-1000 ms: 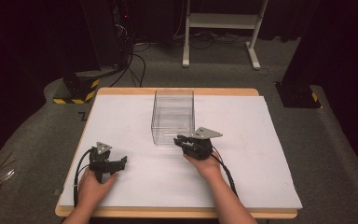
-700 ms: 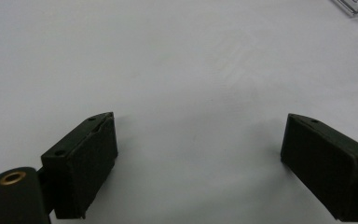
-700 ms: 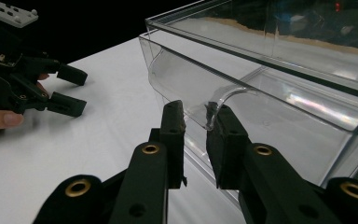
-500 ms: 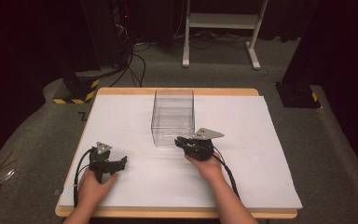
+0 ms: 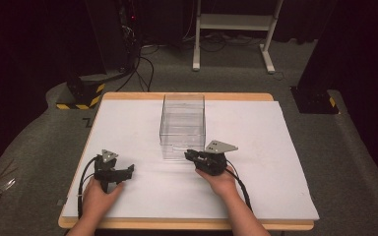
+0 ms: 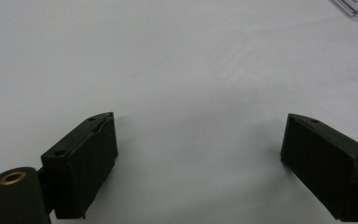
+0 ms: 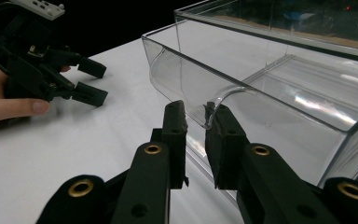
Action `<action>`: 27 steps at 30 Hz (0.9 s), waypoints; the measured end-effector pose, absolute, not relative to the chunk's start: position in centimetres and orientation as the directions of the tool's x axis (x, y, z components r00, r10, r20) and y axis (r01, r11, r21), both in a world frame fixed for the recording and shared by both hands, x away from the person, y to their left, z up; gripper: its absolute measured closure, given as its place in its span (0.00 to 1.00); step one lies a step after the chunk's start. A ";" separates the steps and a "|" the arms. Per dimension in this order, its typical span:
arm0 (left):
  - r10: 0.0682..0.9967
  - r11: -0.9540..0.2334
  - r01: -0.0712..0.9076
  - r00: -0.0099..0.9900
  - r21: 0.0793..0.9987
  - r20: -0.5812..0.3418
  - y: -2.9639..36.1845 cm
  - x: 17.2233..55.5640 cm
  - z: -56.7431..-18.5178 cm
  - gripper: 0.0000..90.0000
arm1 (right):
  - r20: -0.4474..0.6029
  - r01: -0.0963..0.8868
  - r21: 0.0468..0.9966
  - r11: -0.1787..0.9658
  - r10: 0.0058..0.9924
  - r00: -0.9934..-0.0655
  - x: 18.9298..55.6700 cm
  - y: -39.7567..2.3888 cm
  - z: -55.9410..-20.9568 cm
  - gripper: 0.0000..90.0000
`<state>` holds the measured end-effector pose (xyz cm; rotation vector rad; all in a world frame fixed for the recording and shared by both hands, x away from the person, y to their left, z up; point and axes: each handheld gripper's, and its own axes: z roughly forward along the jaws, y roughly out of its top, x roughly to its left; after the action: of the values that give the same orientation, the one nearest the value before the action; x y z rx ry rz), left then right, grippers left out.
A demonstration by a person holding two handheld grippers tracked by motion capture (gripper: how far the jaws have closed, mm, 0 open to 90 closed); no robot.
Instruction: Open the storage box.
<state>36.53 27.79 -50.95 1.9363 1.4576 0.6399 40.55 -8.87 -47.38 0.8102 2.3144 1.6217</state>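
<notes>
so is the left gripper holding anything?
No. In the left gripper view the left gripper has its jaws wide apart over the bare white table sheet, nothing between them.

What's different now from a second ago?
The right gripper has just been closing its jaws on the front wall of the clear box; little gap is left. The box, the left gripper, open on the table, and both hands look unmoved.
</notes>
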 end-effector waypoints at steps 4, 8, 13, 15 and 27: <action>0.962 -0.197 0.658 0.273 0.726 0.013 27.8 36.5 -50.9 0.12 | 0.137 0.312 0.915 0.254 0.533 -0.835 39.9 -9.0 -47.4 0.87; 0.962 -0.196 0.658 0.272 0.727 0.013 27.8 36.5 -51.0 0.12 | 0.137 0.312 0.915 0.256 0.529 -0.838 39.3 -9.0 -47.4 0.88; 0.962 -0.197 0.658 0.273 0.726 0.013 27.8 36.5 -50.9 0.12 | 0.134 0.305 0.917 0.259 0.520 -0.844 38.5 -9.1 -47.4 0.88; 0.962 -0.196 0.659 0.272 0.726 0.013 27.8 36.5 -50.9 0.12 | 0.132 0.301 0.918 0.260 0.515 -0.847 38.1 -9.2 -47.4 0.88; 0.962 -0.196 0.659 0.273 0.726 0.013 27.8 36.5 -50.9 0.12 | 0.119 0.284 0.914 0.289 0.478 -0.870 35.6 -9.5 -47.3 0.90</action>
<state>36.52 27.79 -50.95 1.9373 1.4562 0.6418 35.60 -9.49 -47.31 0.7102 2.3738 1.6259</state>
